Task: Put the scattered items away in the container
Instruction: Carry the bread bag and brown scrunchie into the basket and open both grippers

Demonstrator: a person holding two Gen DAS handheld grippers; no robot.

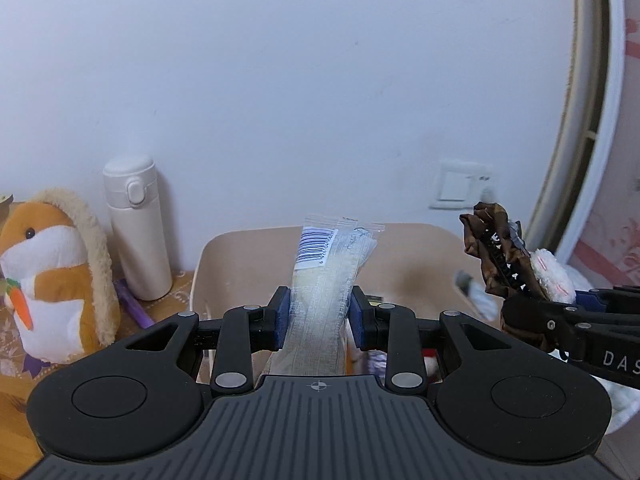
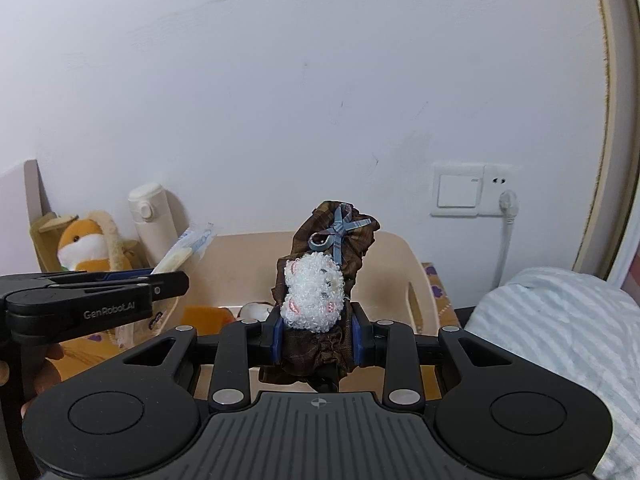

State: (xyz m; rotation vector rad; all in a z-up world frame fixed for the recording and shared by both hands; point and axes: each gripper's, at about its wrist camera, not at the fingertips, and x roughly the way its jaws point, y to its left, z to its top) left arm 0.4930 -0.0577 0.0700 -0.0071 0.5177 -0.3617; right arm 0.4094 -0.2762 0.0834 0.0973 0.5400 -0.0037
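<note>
My left gripper (image 1: 319,317) is shut on a clear plastic packet (image 1: 326,280) with a barcode label and holds it upright over the beige plastic bin (image 1: 408,256). My right gripper (image 2: 319,338) is shut on a brown scrunchie (image 2: 340,248) with a white fluffy charm and a blue bow, also above the bin (image 2: 384,276). The scrunchie shows at the right in the left wrist view (image 1: 496,256). The packet (image 2: 188,248) and the left gripper (image 2: 160,280) show at the left in the right wrist view. Some items lie inside the bin, mostly hidden.
A plush hamster (image 1: 52,276) and a white thermos (image 1: 136,228) stand left of the bin by the wall. A purple pen (image 1: 134,304) lies between them. A wall switch and socket (image 2: 476,190) are behind; striped bedding (image 2: 560,344) lies to the right.
</note>
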